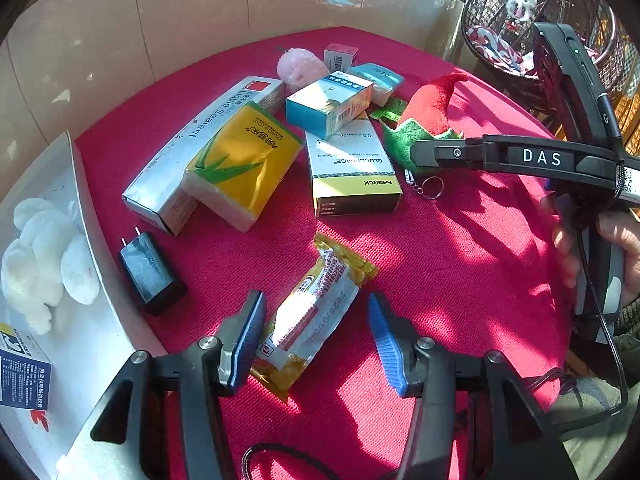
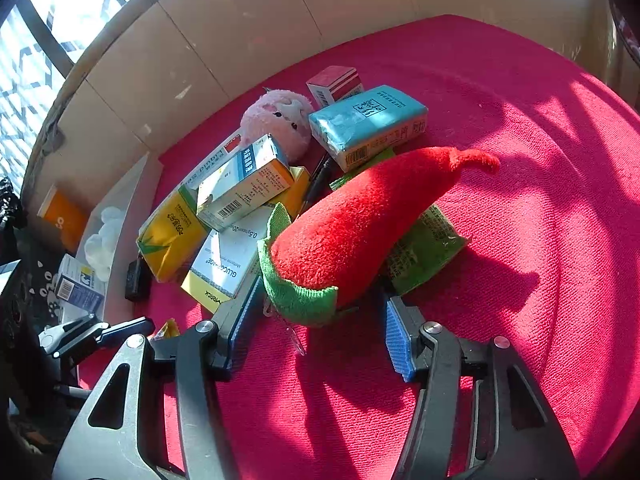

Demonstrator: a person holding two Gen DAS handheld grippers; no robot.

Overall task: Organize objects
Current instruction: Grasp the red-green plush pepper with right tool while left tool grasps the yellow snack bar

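Note:
My left gripper (image 1: 316, 332) is open, its blue pads on either side of a yellow and white snack packet (image 1: 316, 312) that lies on the red cloth (image 1: 460, 280). My right gripper (image 2: 320, 320) is open just in front of the green end of a red plush chili (image 2: 360, 220); it also shows in the left wrist view (image 1: 430, 154) beside the chili (image 1: 430, 110). Behind lie a yellow tissue pack (image 1: 240, 160), a long sealant box (image 1: 192, 136), a Merck box (image 1: 352, 168), a blue-white box (image 1: 328, 104), a pink plush (image 1: 298, 66) and a black charger (image 1: 150, 272).
A white tray (image 1: 92, 344) at the left holds a white plush (image 1: 44, 256) and a blue box (image 1: 22, 376). A blue tissue pack (image 2: 368, 124), a small red-white box (image 2: 336, 84) and a green packet (image 2: 424, 252) lie near the chili. A wire basket (image 1: 540, 28) stands past the table.

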